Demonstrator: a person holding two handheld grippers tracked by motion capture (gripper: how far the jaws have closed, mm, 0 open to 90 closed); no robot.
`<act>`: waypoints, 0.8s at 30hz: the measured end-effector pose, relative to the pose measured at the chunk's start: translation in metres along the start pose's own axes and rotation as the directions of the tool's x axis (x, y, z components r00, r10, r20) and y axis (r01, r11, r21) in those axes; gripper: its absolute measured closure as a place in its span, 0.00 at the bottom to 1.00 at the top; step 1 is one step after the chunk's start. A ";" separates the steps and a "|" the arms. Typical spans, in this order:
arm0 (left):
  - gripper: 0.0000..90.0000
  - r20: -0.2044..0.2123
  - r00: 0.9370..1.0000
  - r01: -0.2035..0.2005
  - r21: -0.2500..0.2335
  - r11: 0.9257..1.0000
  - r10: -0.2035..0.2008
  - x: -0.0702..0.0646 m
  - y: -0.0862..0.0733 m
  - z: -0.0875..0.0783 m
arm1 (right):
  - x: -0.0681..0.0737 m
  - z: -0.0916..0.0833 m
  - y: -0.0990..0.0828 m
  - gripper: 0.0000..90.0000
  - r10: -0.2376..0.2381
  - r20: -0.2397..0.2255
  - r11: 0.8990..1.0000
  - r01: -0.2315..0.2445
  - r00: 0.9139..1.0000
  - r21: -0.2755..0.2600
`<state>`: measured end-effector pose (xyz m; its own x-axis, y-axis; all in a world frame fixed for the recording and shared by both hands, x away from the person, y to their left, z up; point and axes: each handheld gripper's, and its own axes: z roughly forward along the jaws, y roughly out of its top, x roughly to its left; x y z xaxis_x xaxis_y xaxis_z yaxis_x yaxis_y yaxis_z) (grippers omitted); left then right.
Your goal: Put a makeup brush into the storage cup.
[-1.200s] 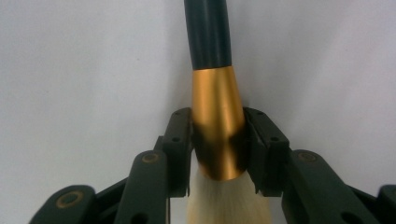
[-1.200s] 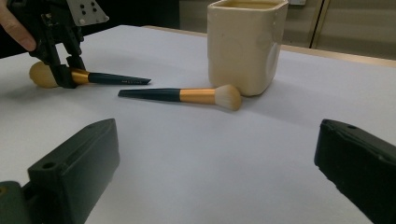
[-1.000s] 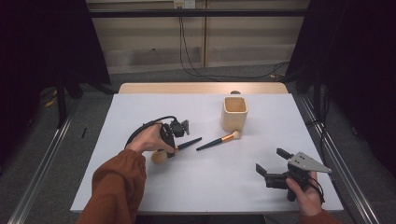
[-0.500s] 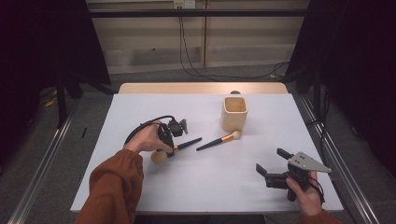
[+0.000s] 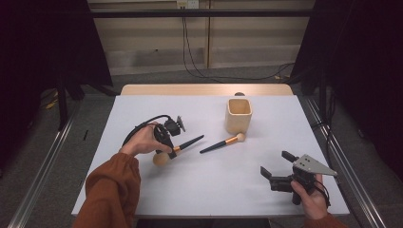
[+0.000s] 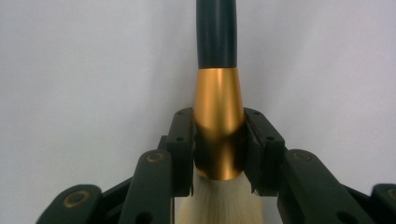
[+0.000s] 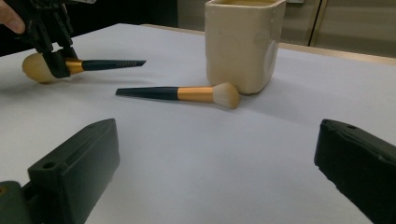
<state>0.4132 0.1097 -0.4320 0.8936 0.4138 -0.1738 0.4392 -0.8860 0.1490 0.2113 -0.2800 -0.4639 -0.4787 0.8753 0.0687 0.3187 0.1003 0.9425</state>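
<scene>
My left gripper (image 5: 169, 151) is shut on the gold collar of a large makeup brush (image 5: 183, 145), left of the table's middle. In the left gripper view both jaws press the gold collar (image 6: 218, 126), with the black handle running away from me and the pale bristles below. A second, smaller brush (image 5: 222, 143) lies flat on the white table, its pale head beside a cream square cup (image 5: 238, 115). My right gripper (image 5: 277, 166) hovers open near the front right edge. In the right gripper view the small brush (image 7: 180, 94) and the cup (image 7: 243, 44) lie ahead of it.
The white table (image 5: 209, 190) has a wooden strip along its far edge. Cables hang down the back wall. Metal rails run along the floor on both sides. Dark curtains stand at left and right.
The left hand and gripper have shifted slightly, the jaws staying on the large brush. The right gripper has not moved.
</scene>
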 end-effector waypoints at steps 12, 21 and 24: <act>0.74 -0.025 0.996 0.081 -0.195 0.977 -0.087 0.012 -0.021 -0.016 | 0.000 0.000 0.000 0.00 -0.001 -0.002 1.000 0.001 1.000 -0.002; 0.74 -0.023 0.989 0.133 -0.338 0.932 -0.149 0.017 -0.035 -0.024 | 0.000 0.000 0.000 0.00 0.001 0.001 1.000 -0.001 1.000 -0.003; 0.74 -0.044 0.986 0.130 -0.398 0.908 -0.160 0.017 -0.040 -0.028 | 0.000 0.000 0.000 0.00 0.007 -0.002 1.000 -0.007 1.000 -0.006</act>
<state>0.4136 0.1584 -0.4142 0.8151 0.5588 -0.1526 0.5514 -0.6679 0.4998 0.2108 -0.2801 -0.4637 -0.4778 0.8752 0.0757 0.3170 0.0914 0.9440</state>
